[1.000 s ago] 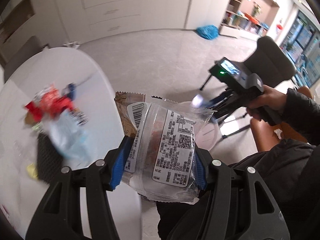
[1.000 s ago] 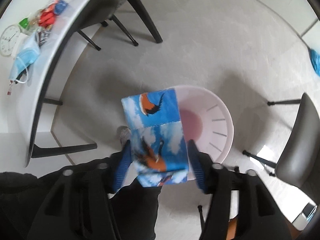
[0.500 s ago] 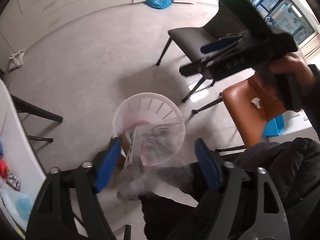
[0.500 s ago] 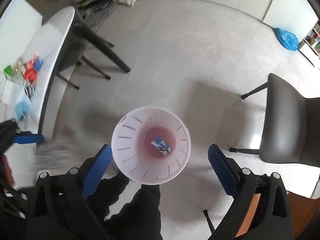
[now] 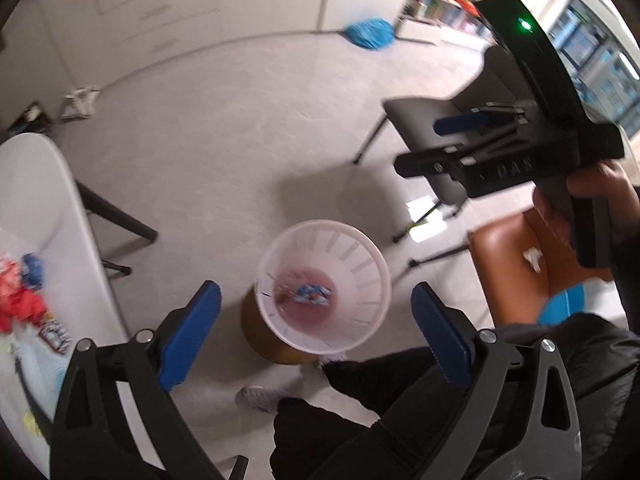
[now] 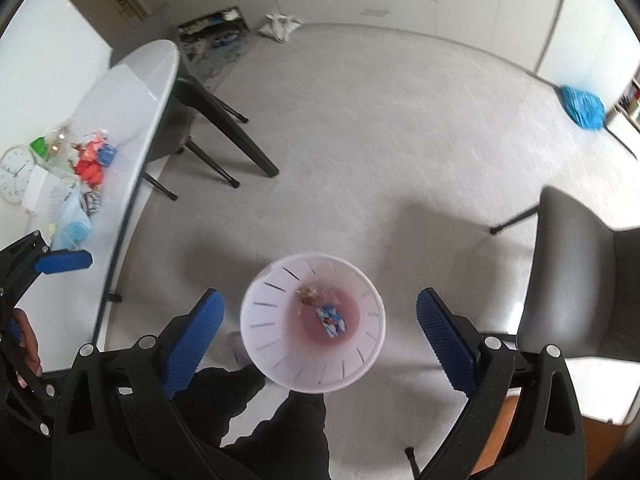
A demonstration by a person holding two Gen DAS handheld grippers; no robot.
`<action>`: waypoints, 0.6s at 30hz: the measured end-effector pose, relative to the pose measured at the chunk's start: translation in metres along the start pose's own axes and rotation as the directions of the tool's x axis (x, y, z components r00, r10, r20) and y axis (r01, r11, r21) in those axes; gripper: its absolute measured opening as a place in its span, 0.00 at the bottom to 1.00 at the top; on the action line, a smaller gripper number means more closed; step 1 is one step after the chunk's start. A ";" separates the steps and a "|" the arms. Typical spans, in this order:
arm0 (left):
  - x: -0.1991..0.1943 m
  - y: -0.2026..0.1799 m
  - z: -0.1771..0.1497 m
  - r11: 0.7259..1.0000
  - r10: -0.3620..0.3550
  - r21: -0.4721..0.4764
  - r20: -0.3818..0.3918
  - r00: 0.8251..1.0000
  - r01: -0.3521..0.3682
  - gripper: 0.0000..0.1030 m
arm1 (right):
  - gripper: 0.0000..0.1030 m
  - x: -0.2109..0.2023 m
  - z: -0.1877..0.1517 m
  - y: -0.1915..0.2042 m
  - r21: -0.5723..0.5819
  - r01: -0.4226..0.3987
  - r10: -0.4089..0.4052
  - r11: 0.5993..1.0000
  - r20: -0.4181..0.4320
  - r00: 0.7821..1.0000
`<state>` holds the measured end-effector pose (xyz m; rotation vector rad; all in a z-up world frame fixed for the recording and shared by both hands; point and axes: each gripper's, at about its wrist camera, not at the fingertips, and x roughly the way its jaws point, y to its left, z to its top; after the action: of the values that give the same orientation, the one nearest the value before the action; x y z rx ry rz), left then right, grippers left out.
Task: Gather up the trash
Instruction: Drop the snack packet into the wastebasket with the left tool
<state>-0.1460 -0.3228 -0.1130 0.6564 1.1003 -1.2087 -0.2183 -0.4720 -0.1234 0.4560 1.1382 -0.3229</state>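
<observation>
A white slotted waste bin [image 5: 362, 266] [image 6: 276, 364] stands on the floor below both grippers. In it lie a blue patterned packet [image 5: 314, 295] [image 6: 331, 319] and a clear snack wrapper [image 5: 285, 286] [image 6: 310, 295]. My left gripper [image 5: 316, 330] is open and empty above the bin. My right gripper [image 6: 320, 340] is open and empty above the bin; it also shows in the left wrist view [image 5: 500, 148]. More trash [image 6: 90, 162] [image 5: 20, 292] lies on the white table [image 6: 136, 92], with a blue face mask [image 6: 74, 222].
A white clock [image 6: 16, 174] lies on the table. A dark chair [image 6: 580, 276] stands right of the bin and another [image 6: 188, 120] is tucked under the table. An orange seat [image 5: 532, 256] holds a crumpled tissue. A blue bag [image 6: 582, 106] lies on the far floor.
Both grippers opened over the bin. The blue packet dropped from the right gripper, then the clear wrapper from the left; both now lie in the bin.
</observation>
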 end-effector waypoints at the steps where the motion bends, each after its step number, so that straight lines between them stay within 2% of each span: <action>1: -0.005 0.002 0.000 1.000 0.019 -0.018 0.016 1.000 -0.019 0.91 | 0.94 -0.004 0.004 0.005 -0.015 -0.006 0.006 1.000 0.013 1.000; 6: -0.042 0.023 -0.005 0.985 0.130 -0.129 0.094 0.987 -0.117 0.92 | 0.98 -0.025 0.024 0.040 -0.110 -0.043 0.053 0.993 0.087 0.995; 9: -0.067 0.043 -0.015 0.955 0.212 -0.238 0.130 0.969 -0.177 0.92 | 0.98 -0.035 0.036 0.068 -0.175 -0.080 0.102 0.981 0.122 0.987; 11: -0.083 0.061 -0.028 0.919 0.273 -0.329 0.139 0.952 -0.215 0.92 | 0.98 -0.038 0.044 0.088 -0.218 -0.111 0.141 0.970 0.127 0.982; 12: -0.091 0.072 -0.038 0.893 0.308 -0.382 0.136 0.942 -0.237 0.92 | 0.98 -0.038 0.046 0.097 -0.240 -0.123 0.157 0.963 0.126 0.979; 18: -0.113 0.118 -0.095 0.775 0.419 -0.543 0.058 0.906 -0.324 0.92 | 0.98 -0.020 0.057 0.168 -0.379 -0.191 0.233 0.906 0.069 0.970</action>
<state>-0.0604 -0.1619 -0.0615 0.3099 1.0262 -0.5638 -0.1021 -0.3556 -0.0543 0.2200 0.9985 0.0598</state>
